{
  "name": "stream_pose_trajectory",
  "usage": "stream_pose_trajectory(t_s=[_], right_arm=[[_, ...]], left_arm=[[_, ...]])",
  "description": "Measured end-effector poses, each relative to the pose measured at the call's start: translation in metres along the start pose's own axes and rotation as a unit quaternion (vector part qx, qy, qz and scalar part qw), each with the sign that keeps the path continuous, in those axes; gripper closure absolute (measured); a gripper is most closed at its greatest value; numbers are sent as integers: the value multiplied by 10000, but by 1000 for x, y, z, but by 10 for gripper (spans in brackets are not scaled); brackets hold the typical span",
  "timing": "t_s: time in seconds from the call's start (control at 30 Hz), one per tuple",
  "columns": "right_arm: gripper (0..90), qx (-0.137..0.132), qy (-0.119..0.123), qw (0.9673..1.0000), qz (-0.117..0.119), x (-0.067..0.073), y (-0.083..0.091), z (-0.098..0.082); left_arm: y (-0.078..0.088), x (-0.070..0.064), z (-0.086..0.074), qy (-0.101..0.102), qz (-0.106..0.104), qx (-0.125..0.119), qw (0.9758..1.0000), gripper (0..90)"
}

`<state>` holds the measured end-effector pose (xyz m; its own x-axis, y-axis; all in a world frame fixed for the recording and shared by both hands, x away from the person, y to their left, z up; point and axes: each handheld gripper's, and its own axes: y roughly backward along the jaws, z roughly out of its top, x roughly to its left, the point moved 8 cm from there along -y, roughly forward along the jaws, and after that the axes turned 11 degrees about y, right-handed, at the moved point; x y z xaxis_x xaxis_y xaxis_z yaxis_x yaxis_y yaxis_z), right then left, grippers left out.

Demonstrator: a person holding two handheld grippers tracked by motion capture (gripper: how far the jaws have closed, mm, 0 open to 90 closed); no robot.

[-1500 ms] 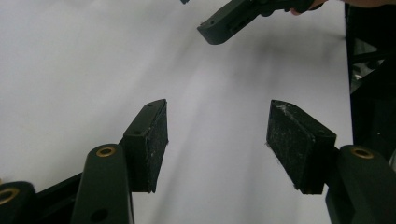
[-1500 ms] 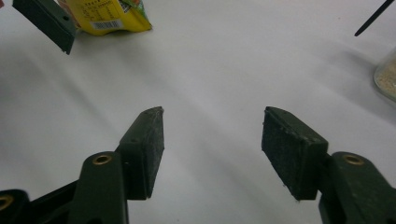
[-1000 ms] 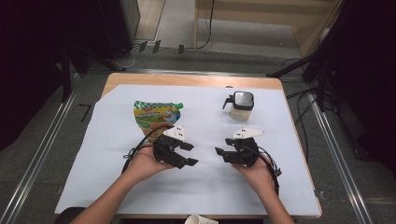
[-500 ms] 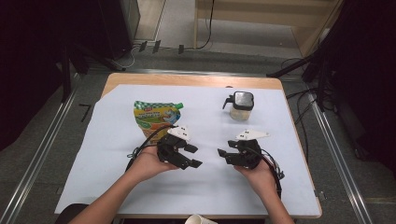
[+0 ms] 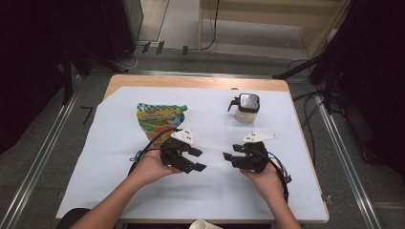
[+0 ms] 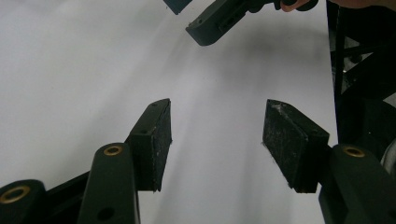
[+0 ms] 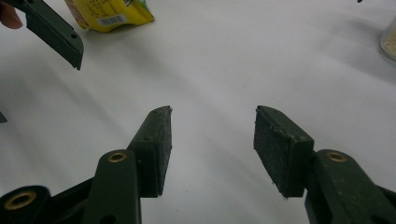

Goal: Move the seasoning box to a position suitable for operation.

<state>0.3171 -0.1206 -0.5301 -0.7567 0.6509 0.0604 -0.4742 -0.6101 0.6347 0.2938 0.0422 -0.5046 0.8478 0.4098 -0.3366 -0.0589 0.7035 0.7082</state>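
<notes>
My left gripper (image 5: 199, 160) and right gripper (image 5: 228, 160) rest low over the white sheet near the table's front, tips facing each other across a small gap. Both are open with nothing between the pads, and both sets of jaws have just been closing a little. The left gripper view has bare sheet between its pads (image 6: 156, 135), with the right gripper's jaw tip at the top. In the right gripper view the pads (image 7: 156, 140) also frame bare sheet. A yellow-green snack pouch (image 5: 160, 117) lies flat behind the left hand. A small jar with a black lid (image 5: 248, 107) stands at the back right.
The white sheet (image 5: 95, 171) covers most of the wooden table (image 5: 191, 82). The pouch's corner (image 7: 112, 11) and the jar's side (image 7: 388, 42) sit at the edges of the right gripper view. Cables trail from both grippers. Metal rails and dark stands flank the table.
</notes>
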Motion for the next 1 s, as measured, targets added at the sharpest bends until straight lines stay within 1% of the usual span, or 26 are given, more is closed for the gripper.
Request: stream_pose_trajectory(t_s=[0.13, 0.17, 0.27, 0.43, 0.5, 0.53, 0.6, 0.7, 0.73, 0.77, 0.8, 0.83, 0.9, 1.0], right_arm=[[488, -23, 11, 10000, -7, 0, 1, 0], [501, -16, -6, 10000, 18, 0, 1, 0], [501, -13, -36, 10000, 37, 0, 0, 0], [489, -13, -12, 10000, -55, -3, 1, 0], [488, -40, -27, 10000, -63, -4, 2, 1], [489, -77, -2, 9999, -108, -6, 2, 1], [492, -148, -42, 9998, -150, -10, 3, 3], [497, -246, -220, 9992, -209, -18, 3, 5], [496, -278, -207, 9991, -246, -20, 3, 5], [496, -313, -246, 9988, -288, -23, 3, 5], [492, -298, -280, 9987, -317, -26, 2, 4], [481, -268, -371, 9983, -371, -30, 2, 3], [465, -263, -447, 9976, -454, -36, 2, 2], [441, -251, -589, 9963, -575, -45, 0, 3]], left_arm=[[1, 0, 1, 5, -9, -68, 10000, 426], [1, 0, 1, 9, -4, -64, 10000, 425], [1, 0, 1, 8, -3, -43, 10000, 428], [1, 0, 0, -5, 9, -50, 10000, 428], [1, -1, 0, -52, 3, -41, 10000, 428], [1, -1, 0, -54, -2, -41, 10000, 428], [2, -1, 1, -59, 2, -43, 10000, 428], [1, -1, 0, -70, -13, -35, 10000, 428], [1, -2, 1, -82, -23, -36, 10000, 428], [1, -2, 1, -69, -40, -47, 10000, 427], [2, -2, 1, -70, -59, -64, 9999, 425], [2, -2, 1, -70, -59, -78, 9999, 423], [1, -4, 2, -83, -89, -82, 9999, 424], [-1, -7, 1, -124, -101, -40, 9999, 422]])
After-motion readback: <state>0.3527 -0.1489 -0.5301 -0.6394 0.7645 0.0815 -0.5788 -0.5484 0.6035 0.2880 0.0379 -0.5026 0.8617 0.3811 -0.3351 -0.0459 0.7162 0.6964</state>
